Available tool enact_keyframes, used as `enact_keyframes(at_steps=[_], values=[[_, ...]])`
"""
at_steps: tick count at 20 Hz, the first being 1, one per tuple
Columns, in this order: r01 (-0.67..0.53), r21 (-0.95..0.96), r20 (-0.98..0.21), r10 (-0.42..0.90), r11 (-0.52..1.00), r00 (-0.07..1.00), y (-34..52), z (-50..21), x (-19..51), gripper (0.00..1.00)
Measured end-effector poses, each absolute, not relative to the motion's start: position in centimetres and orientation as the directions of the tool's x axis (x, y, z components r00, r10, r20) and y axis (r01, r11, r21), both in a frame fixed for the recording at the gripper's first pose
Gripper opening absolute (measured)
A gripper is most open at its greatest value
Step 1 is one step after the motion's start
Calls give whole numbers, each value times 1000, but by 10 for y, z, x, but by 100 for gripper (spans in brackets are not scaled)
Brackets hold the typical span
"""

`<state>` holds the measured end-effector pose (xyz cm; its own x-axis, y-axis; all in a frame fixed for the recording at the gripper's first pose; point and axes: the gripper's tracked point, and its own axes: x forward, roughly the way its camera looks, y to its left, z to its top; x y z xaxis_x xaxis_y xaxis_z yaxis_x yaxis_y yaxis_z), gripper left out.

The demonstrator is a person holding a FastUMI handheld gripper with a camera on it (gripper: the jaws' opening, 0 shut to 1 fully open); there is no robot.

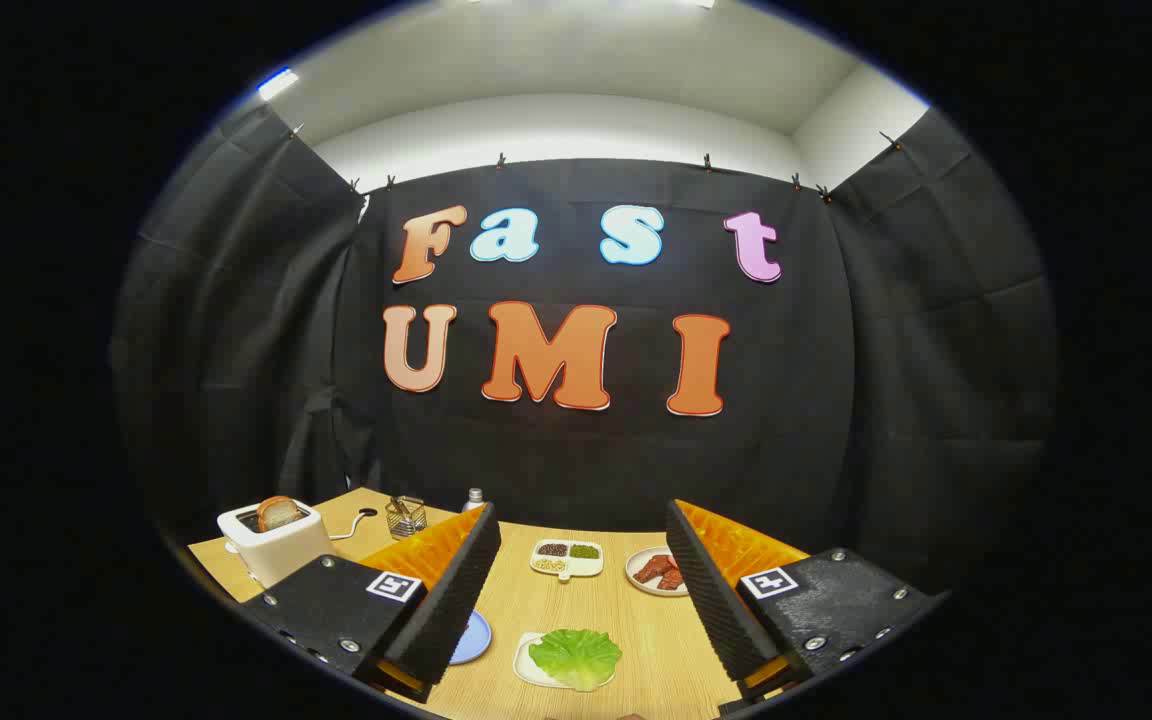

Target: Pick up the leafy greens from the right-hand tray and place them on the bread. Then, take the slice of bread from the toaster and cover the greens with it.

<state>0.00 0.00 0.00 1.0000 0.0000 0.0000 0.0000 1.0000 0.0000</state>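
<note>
My gripper (584, 585) is open and held above the wooden table (626, 630), with nothing between its fingers. Below the gap between the fingers a green leafy lettuce piece (576, 655) lies on a white tray (526, 665). To the left beyond the left finger stands a white toaster (276, 545) with a slice of toasted bread (278, 512) sticking up from its slot. A blue plate (471, 637) peeks out beside the left finger; what lies on it is hidden by the finger.
Farther along the table sit a white divided dish (567, 558) with seeds and a plate of red meat slices (658, 572) by the right finger. A wire basket (405, 516) and a small bottle (474, 497) stand near the back wall.
</note>
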Motion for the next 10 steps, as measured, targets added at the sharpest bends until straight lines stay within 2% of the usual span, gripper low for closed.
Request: enact_keyframes(at_steps=[10], values=[[-4, 4, 10, 4, 1000, 1000, -3, -1, 2, 100]])
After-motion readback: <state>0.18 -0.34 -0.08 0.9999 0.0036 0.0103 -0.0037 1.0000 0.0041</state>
